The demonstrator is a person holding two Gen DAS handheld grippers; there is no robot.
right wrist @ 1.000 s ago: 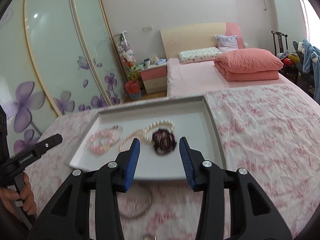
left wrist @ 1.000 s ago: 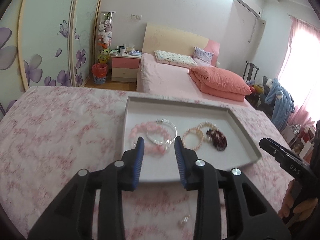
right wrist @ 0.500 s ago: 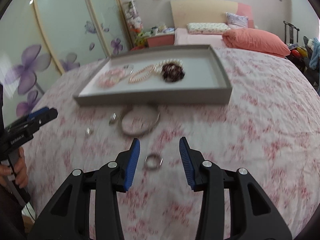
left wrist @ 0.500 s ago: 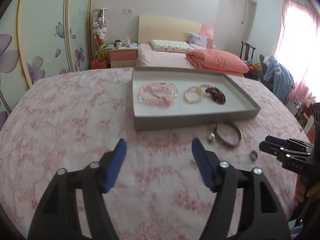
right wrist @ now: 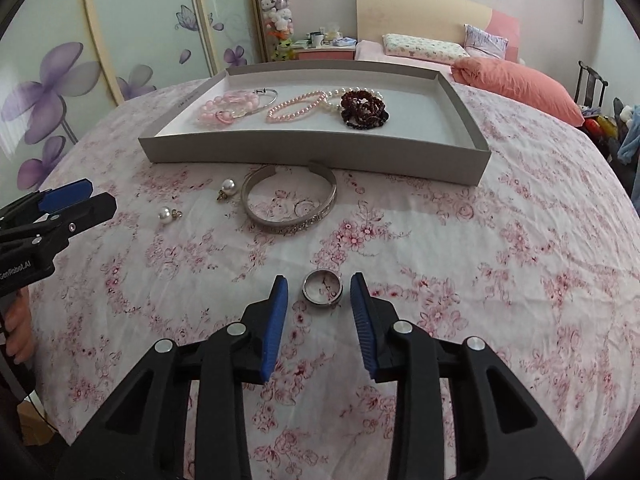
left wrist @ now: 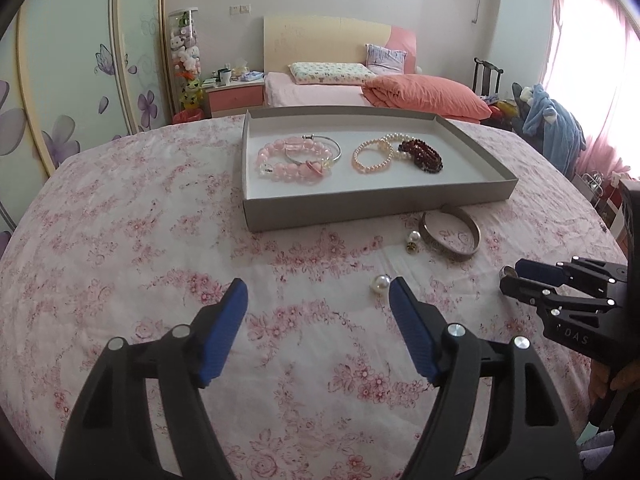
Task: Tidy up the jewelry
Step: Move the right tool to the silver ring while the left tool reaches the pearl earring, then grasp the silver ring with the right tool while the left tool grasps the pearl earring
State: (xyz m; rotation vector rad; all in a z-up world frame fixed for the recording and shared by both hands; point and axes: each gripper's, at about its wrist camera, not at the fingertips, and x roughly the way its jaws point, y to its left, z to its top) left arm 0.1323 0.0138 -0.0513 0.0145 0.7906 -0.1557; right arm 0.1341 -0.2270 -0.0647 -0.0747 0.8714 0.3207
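Note:
A grey tray [left wrist: 360, 212] [right wrist: 312, 160] on the floral cloth holds pink bead bracelets [left wrist: 292, 160], a silver bangle [left wrist: 334, 148], a pearl bracelet [left wrist: 372, 156] and a dark red bead bracelet [left wrist: 422, 154] [right wrist: 364, 110]. In front of it lie a metal cuff bangle [left wrist: 450, 236] [right wrist: 290, 204], two pearl earrings [left wrist: 413, 240] [left wrist: 380, 283] [right wrist: 228, 188] [right wrist: 166, 215] and a silver ring [right wrist: 322, 287]. My left gripper [left wrist: 318, 300] is open, its right fingertip beside the nearer pearl. My right gripper [right wrist: 319, 286] is open with the ring between its fingertips.
The table is covered by a pink floral cloth [left wrist: 140, 240]. Behind it stand a bed with a coral duvet [left wrist: 424, 98], a nightstand [left wrist: 234, 96] and wardrobe doors with purple flowers [right wrist: 60, 80]. A chair with clothes [left wrist: 552, 128] is at the right.
Both grippers pulled back from over the tray and lowered toward the cloth. The left gripper opened wider. The ring now sits between the right fingertips.

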